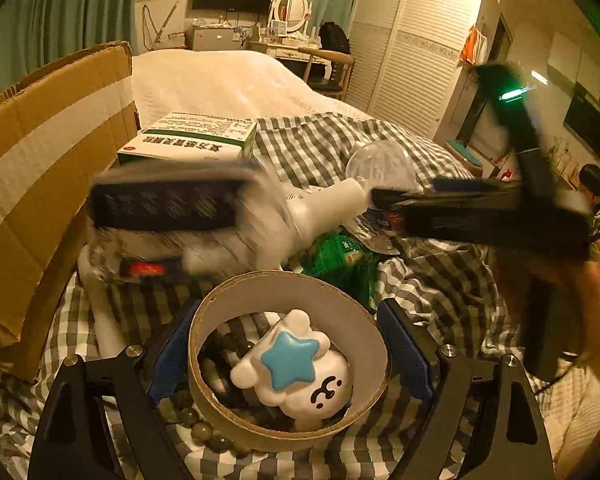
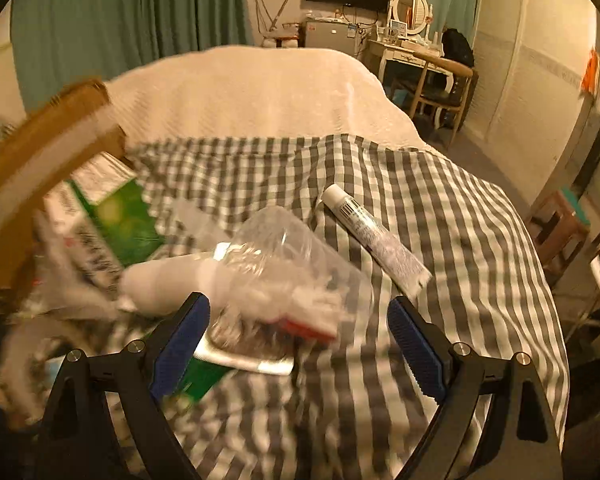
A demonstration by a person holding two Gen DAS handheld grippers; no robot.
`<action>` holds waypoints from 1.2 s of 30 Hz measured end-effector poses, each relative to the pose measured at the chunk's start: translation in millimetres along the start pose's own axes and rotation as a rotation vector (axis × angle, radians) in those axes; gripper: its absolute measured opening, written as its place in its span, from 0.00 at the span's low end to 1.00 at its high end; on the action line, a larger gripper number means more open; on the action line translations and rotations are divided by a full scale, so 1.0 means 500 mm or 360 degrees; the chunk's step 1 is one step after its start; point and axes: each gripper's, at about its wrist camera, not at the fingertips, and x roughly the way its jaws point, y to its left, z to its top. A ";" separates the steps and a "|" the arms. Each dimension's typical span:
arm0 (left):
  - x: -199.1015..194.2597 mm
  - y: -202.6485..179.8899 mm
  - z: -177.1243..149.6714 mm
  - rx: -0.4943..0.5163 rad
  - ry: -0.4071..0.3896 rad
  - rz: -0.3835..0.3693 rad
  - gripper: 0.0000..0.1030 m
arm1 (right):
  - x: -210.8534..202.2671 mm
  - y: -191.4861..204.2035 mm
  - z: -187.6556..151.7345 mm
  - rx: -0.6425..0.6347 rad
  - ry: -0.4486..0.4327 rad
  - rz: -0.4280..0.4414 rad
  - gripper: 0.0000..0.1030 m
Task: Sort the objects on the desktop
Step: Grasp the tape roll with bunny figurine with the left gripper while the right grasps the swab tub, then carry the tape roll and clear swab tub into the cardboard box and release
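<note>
Cardboard ring (image 1: 288, 360) sits between the wide-spread jaws of the left hand-held gripper (image 1: 288, 360); contact unclear. Toy with blue star (image 1: 296, 364) and beads (image 1: 204, 428) lie inside it on the checked cloth (image 2: 440, 240). Right hand-held gripper (image 2: 298, 344) wide open, empty, over the clear cup (image 2: 284, 256). Tube (image 2: 374, 236) and medicine box (image 1: 192, 136) lie loose. Judgement: sorting barely begun.

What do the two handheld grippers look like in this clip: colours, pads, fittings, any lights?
Both match: black angular frames with silver round bolts at the joints, and two fingers faced with ribbed blue pads. That shows on the left gripper and the right gripper. The left wrist view also shows the right gripper's body: a black handle, blurred, with a lit green light. No cables or sleeves are discernible.
</note>
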 end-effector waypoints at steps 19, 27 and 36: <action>0.031 0.002 -0.020 -0.0027 0.0113 -0.0085 0.88 | -0.036 -0.048 -0.009 0.0106 -0.0073 -0.0012 0.67; 0.100 -0.060 -0.057 0.0269 0.0169 0.0165 0.81 | -0.185 -0.016 -0.017 0.0101 -0.0144 0.0196 0.67; -0.063 -0.058 0.008 0.0229 -0.0076 0.0034 0.81 | -0.315 0.077 0.014 -0.0051 -0.0261 0.0313 0.67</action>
